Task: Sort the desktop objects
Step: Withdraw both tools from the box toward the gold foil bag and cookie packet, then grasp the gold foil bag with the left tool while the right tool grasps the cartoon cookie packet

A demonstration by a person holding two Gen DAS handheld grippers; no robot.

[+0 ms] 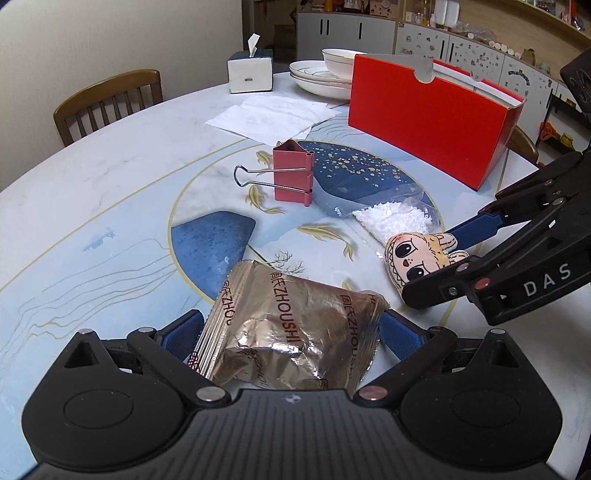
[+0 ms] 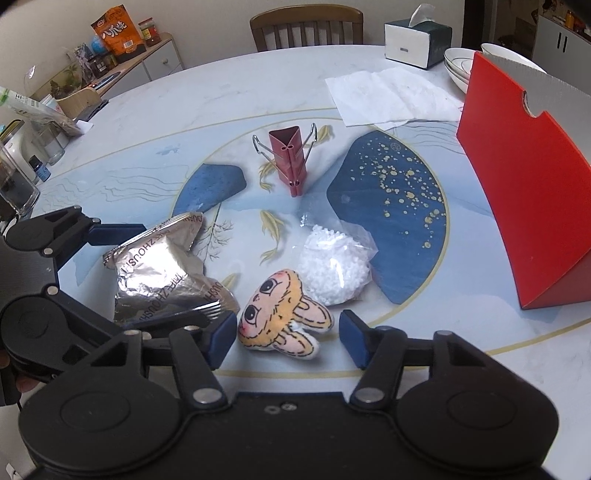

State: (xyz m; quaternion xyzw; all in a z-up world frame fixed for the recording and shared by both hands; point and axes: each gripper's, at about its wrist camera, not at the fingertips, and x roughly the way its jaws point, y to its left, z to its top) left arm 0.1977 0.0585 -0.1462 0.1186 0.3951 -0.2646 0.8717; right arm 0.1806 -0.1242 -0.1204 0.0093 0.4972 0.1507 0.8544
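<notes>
Round marble table (image 2: 155,110), red box (image 2: 524,192) at right edge. Lower left: your left gripper (image 1: 291,328) clamped on foil snack packet (image 1: 295,332). Lower centre: right gripper (image 2: 288,338) apart, straddling plush doll (image 2: 284,314), pads clear. Grasp step; next, finish closing, lift.

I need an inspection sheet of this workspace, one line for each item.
Surface: round patterned table, bare at its edge.
Job's things: foil snack packet, plush doll, bag of white beads, red binder clip, red box.
Clutter: tissue box, paper sheets, stacked bowls.
Grippers: left gripper shut on the foil snack packet; right gripper open around the plush doll.
Cables: nothing seen.
Surroundings: chair, cabinets.
</notes>
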